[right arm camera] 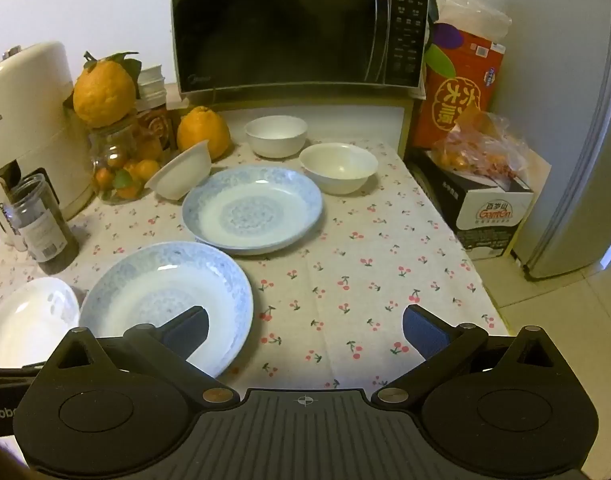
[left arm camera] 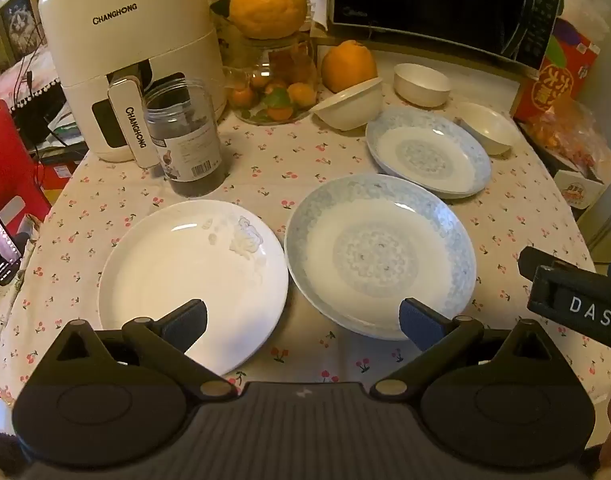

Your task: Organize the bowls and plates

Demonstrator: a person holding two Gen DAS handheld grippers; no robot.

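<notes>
Cherry-print tablecloth [right arm camera: 385, 248] | microwave [right arm camera: 297, 28] behind | left gripper [left arm camera: 303, 326], right gripper [right arm camera: 305, 330] wide apart, empty

Table [right arm camera: 385, 248] covered by a cherry-print cloth [left arm camera: 265, 160]. Directly ahead of the left gripper [left arm camera: 303, 322]: white plate [left arm camera: 177, 264] to its left, near blue plate [left arm camera: 379, 256] to its right, rims almost touching. Beyond these, far blue plate [left arm camera: 427, 154]. Past it, three white bowls: tilted bowl [left arm camera: 349, 104] resting on that plate's rim, rear bowl [left arm camera: 421, 84], right bowl [left arm camera: 489, 126]. Far left of the gripper: air fryer [left arm camera: 117, 60], dark jar [left arm camera: 185, 140] just beside it, glass jar [left arm camera: 273, 80], orange [left arm camera: 347, 64] behind the tilted bowl
</notes>
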